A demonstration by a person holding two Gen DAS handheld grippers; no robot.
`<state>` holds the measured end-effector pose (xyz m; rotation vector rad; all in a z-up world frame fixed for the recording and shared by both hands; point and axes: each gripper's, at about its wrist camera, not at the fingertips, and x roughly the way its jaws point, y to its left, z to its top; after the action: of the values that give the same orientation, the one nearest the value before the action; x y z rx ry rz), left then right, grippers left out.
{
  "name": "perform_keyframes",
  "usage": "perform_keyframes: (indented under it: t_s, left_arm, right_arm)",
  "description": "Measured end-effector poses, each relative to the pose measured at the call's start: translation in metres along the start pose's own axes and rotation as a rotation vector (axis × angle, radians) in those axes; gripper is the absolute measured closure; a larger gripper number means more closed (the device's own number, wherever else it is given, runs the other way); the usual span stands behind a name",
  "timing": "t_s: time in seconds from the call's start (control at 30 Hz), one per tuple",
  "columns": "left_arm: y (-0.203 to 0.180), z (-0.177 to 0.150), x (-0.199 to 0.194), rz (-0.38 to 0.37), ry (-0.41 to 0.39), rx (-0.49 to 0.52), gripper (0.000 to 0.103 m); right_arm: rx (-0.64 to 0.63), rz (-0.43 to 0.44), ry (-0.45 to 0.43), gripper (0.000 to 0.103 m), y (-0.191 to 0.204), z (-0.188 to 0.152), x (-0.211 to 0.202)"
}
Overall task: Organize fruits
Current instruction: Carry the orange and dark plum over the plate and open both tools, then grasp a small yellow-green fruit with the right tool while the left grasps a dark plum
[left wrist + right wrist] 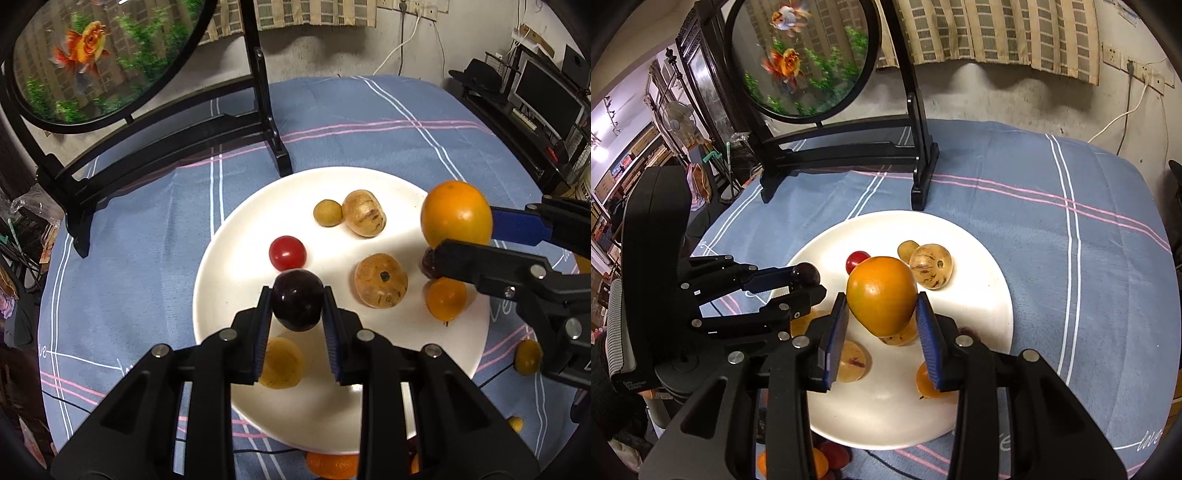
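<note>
My left gripper (297, 301) is shut on a dark purple plum (297, 300) and holds it above the near-left part of the white plate (221, 258). My right gripper (882, 301) is shut on a large orange (881, 293) above the plate (982, 273). The orange also shows in the left wrist view (457, 214), over the plate's right rim. On the plate lie a red cherry tomato (287, 253), brownish round fruits (364, 212), (381, 280), a small yellow-green fruit (327, 212) and small orange fruits (446, 298).
A black stand with a round goldfish panel (88, 55) stands at the back left of the blue plaid tablecloth (369, 122). Loose fruits lie on the cloth beside the plate (528, 357), (332, 465). Shelves and a monitor (546, 99) are at the right.
</note>
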<state>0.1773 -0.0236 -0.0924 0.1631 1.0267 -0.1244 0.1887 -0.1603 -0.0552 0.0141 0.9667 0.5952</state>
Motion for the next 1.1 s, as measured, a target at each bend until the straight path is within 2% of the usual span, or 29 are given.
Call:
perform_keyframes:
  t_s: [0.27,0.37,0.4,0.47,0.6,0.87,1.1]
  left_arm:
    - [-0.004,0.004,0.014,0.001,0.016,0.006,0.076]
    - [-0.005,0.005,0.019,0.003,0.028,0.009,0.074]
    - [-0.005,0.005,0.021,0.004,0.032,0.010,0.060]
    - [-0.004,0.005,0.019,0.012,0.017,0.005,0.045]
    - [-0.004,0.005,0.013,0.012,0.002,0.013,0.044]
    - [0.001,0.004,-0.018,0.026,-0.037,-0.002,0.044]
    - [0.007,-0.011,-0.073,0.051,-0.118,-0.015,0.036]
  right_arm:
    - [0.014,-0.010,0.021,0.066,-0.010,0.003,0.014]
    - [0.004,-0.012,0.053,0.065,-0.009,0.006,0.023]
    - [-0.002,-0.021,0.066,0.065,-0.007,0.006,0.026]
    - [-0.017,-0.069,0.087,0.063,-0.005,0.008,0.032]
    - [-0.002,-0.073,0.064,0.062,-0.008,0.012,0.026]
    - [0.018,-0.069,-0.031,0.062,-0.012,0.018,-0.032]
    - [0.017,-0.094,-0.114,0.062,-0.003,-0.003,-0.097]
